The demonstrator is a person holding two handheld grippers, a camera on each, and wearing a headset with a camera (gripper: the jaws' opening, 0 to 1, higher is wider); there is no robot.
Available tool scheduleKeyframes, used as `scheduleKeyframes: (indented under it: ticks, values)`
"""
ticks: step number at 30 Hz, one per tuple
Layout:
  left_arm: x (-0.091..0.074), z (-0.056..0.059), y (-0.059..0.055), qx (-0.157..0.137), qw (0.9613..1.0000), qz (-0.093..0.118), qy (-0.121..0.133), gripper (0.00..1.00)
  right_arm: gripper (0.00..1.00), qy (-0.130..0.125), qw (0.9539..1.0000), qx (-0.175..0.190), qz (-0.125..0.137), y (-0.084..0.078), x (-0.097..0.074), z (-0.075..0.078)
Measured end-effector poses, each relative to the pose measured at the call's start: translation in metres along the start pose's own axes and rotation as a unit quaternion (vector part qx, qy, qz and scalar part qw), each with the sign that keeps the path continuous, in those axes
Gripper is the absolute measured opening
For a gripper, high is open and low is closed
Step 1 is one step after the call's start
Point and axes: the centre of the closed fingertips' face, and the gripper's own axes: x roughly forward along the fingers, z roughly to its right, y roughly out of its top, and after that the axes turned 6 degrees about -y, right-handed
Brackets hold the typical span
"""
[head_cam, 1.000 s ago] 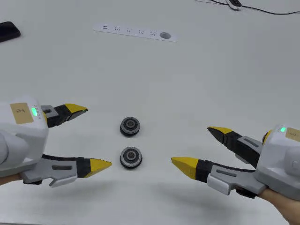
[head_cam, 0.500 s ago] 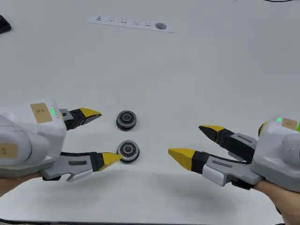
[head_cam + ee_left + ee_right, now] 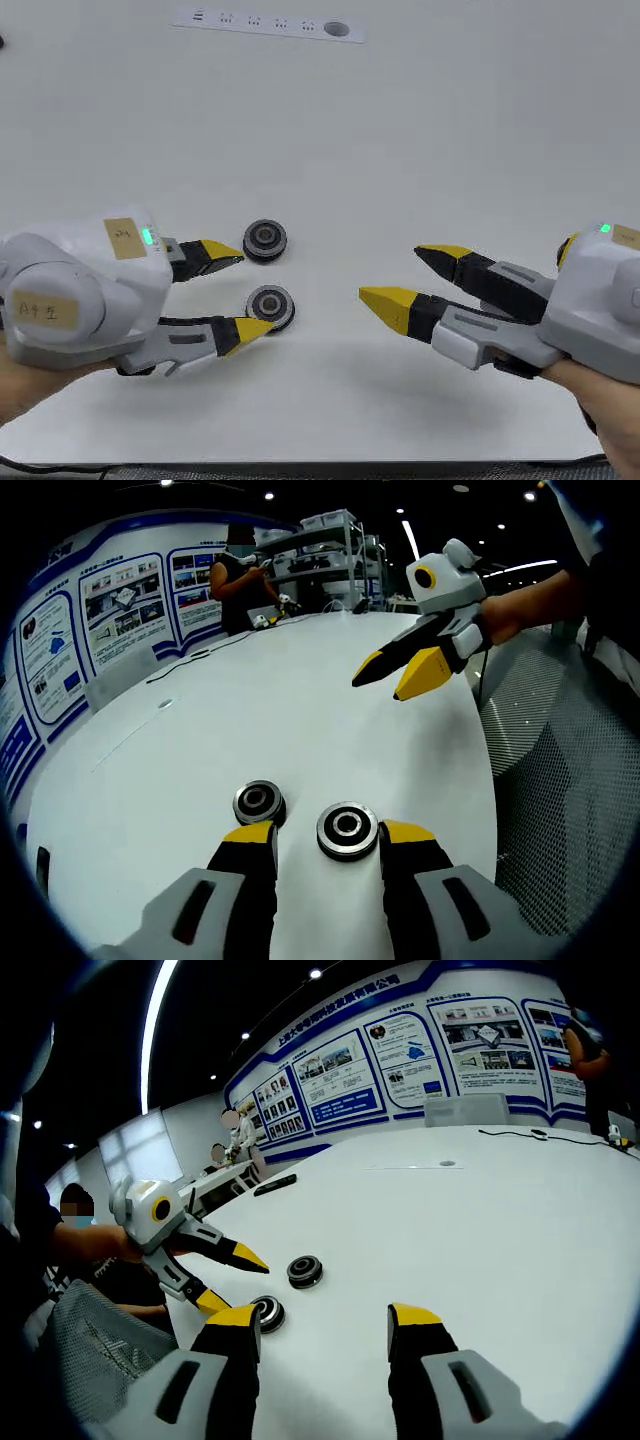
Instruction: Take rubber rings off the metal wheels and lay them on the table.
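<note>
Flanking nearer wheel (image 3: 270, 306), seemingly: left gripper (image 3: 255, 289)

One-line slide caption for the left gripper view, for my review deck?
Open left gripper with one metal wheel at its jaw tips, second wheel alongside, open right gripper beyond.

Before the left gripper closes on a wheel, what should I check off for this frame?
1. Left gripper open: ok.
2. Near wheel lined up between its jaws: ok.
3. Jaw tips touching that wheel: cannot tell.
4. Right gripper open, apart from both wheels: ok.
5. Far wheel lying flat, apart from the near one: ok.
6. Bare table beside the wheels for rings: ok.
</note>
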Motion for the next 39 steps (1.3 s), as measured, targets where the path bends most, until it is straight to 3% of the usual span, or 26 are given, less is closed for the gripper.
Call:
scheduleKeyframes:
  ticks: [13, 39]
  values:
    - [0.004, 0.006, -0.001, 0.011, 0.9998, -0.014, -0.010, 0.26, 0.48, 0.006, 0.9999, 0.007, 0.008, 0.000, 0.002, 0.001]
    - [0.010, 0.013, 0.000, 0.014, 0.9991, -0.018, -0.034, 0.16, 0.48, 0.007, 0.9997, 0.023, 0.010, 0.001, 0.002, 0.001]
